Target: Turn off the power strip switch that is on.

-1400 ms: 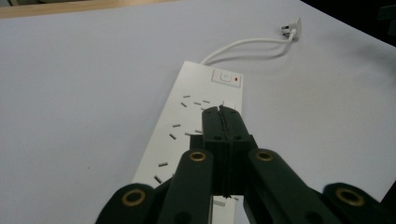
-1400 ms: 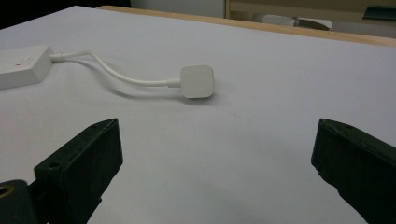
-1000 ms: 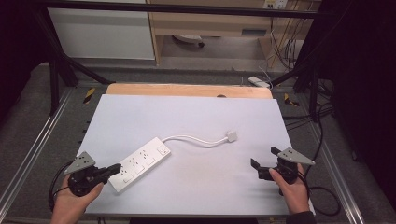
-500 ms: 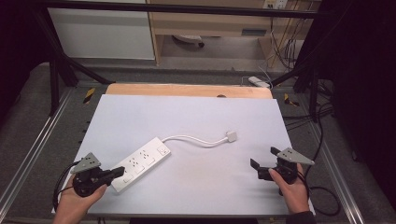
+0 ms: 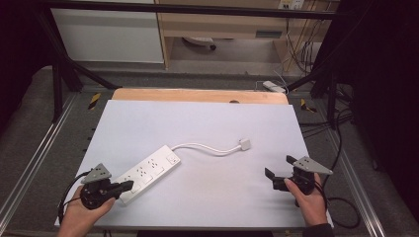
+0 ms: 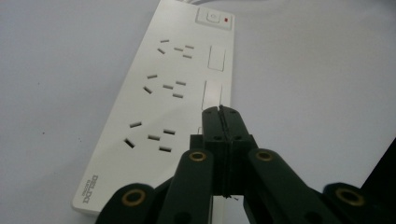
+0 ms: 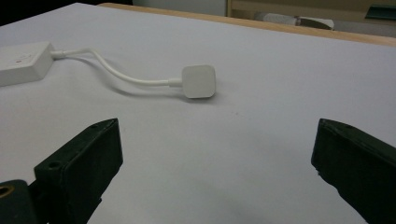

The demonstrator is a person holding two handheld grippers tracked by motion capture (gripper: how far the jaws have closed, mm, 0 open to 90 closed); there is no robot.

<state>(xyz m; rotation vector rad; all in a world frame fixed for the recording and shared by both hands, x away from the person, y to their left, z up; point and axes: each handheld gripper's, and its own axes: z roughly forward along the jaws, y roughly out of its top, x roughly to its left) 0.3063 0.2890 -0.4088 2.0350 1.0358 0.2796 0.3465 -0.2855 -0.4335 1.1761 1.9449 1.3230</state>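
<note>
The left gripper point(image 6: 221, 112), jaws pressed together and empty, sits over the near end of the white power strip point(image 5: 148, 172). The right gripper point(image 7: 215, 154) gapes wide, empty, facing the strip's plug point(image 7: 199, 81).

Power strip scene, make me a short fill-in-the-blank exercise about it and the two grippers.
1. The left gripper has its jaws ____ over the power strip.
2. The right gripper has its jaws ____, facing the plug.
3. The power strip's colour is ____.
4. The plug lies on the ____.

Missing words: shut; open; white; table
</note>
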